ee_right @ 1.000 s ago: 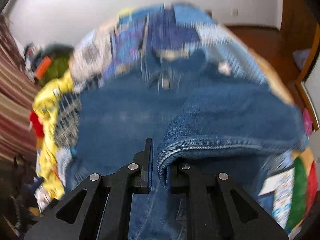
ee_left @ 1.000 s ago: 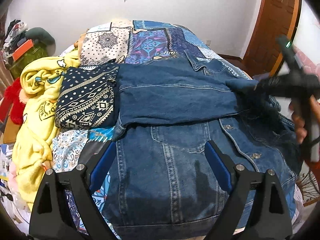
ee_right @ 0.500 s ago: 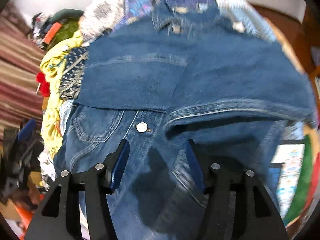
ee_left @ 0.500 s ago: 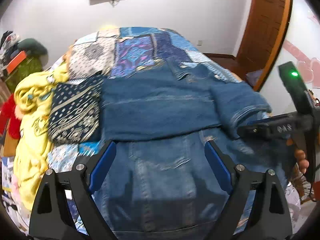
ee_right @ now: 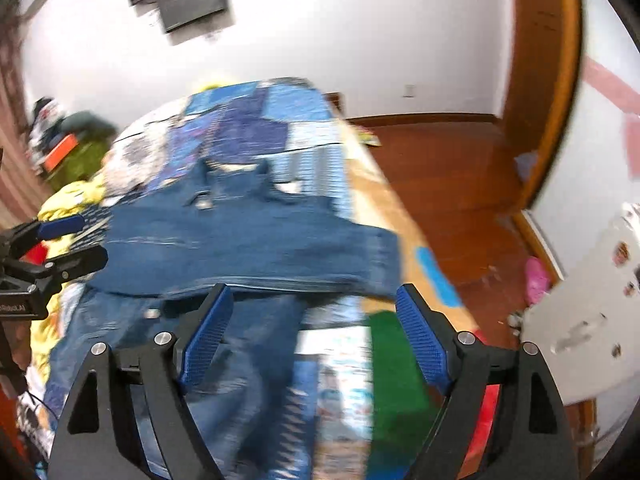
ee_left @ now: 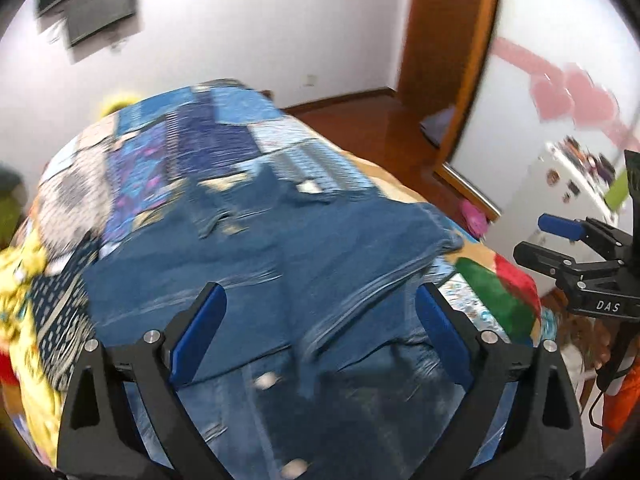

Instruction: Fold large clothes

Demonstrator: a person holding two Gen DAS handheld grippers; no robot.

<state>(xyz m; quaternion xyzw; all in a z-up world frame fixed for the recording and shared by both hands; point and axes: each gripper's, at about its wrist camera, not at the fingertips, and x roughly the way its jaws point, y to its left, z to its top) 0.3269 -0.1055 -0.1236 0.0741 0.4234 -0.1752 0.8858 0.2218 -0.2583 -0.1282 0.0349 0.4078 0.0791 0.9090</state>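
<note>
Nearest each camera, the left gripper and right gripper hang tilted down over the denim jacket, jaws opening with nothing between them, seemingly because both sleeves already lie folded across its body on the patchwork bedspread beyond.

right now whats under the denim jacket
The denim jacket lies on a patchwork quilt that shows past its collar and right side. On its left it seems to overlap a dark patterned cloth. The quilt directly under the jacket is covered.
</note>
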